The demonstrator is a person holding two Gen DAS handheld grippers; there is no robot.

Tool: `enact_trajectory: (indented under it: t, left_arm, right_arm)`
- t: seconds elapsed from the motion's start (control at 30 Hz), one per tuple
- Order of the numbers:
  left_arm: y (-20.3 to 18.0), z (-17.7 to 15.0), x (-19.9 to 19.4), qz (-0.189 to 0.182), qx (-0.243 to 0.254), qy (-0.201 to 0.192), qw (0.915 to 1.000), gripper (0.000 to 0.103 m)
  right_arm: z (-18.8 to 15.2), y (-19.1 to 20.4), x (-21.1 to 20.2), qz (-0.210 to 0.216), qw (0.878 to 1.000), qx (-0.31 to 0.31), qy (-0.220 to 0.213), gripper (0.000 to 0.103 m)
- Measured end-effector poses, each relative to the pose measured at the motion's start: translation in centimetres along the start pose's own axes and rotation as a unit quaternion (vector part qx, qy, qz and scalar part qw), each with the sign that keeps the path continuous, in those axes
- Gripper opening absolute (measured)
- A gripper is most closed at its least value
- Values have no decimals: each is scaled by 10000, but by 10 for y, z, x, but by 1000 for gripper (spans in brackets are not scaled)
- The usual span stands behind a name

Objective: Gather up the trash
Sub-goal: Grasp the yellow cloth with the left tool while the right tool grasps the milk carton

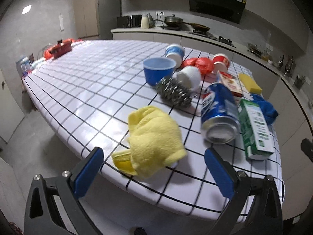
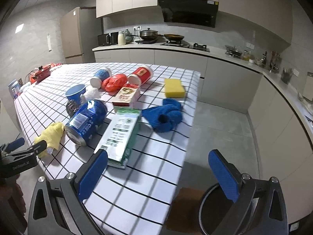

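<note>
A blue soda can [image 1: 220, 113] lies on its side on the checked table [image 1: 88, 82], beside a green carton [image 1: 256, 129]. Both show in the right wrist view, the can [image 2: 86, 121] left of the carton [image 2: 120, 135]. A red crumpled bag [image 2: 114, 82], a red cup [image 2: 140, 75], a blue-white cup [image 2: 100, 76] and a pink box [image 2: 126, 97] lie behind. My left gripper [image 1: 154, 174] is open, empty, just before a yellow cloth [image 1: 154, 139]. My right gripper [image 2: 158, 174] is open, empty, at the table's near corner by the carton.
A yellow sponge [image 2: 174, 87], a blue cloth [image 2: 165, 117], a blue bowl [image 1: 158, 69], a steel scourer [image 1: 174, 94] and a white wad [image 1: 189, 77] lie on the table. A round dark bin [image 2: 219, 211] stands on the floor below the right gripper. Kitchen counters run behind.
</note>
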State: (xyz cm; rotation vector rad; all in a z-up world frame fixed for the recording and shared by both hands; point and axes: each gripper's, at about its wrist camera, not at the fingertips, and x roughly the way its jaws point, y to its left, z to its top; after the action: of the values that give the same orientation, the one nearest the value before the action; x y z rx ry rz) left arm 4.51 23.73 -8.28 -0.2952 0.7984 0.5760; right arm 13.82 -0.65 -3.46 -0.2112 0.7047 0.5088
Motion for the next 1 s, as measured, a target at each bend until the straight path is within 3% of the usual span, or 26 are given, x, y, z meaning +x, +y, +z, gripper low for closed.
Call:
enact_trajectory:
  t: [0.17,0.37,0.67,0.77,0.83,0.87,0.93,1.0]
  left_arm:
    - [3,1,28,-137,144,264,9995,91]
    - [9,8,52,-451,229,422,9978,82]
    - [10,30,72,-737,624,333,9948,76]
    - [11,36,77,-821,686,307,9938,76]
    - [11,37,78,-841,739,290,9933,70]
    - [11,38,78,-853,786,279,9929,62]
    - [13,40,77,-966,811,276,9916,55]
    - [14,42,75,-1053,840,275,9905,48]
  right_arm:
    - [7,22,26,88,9999,-43,126,100]
    - [15,42,59,139,9994,7,323,90]
    - [19,66,93,-15,9985,170,527,85]
    - [19,69,103,-50,9978,257,613,79]
    - [18,71,110,-67,9972,323,669,77]
    - [18,71,113,-71,9969,356,703,75]
    - [16,72,119,-112,9961,376,792,59]
    - [16,73,118,-33,9962,406,776,56]
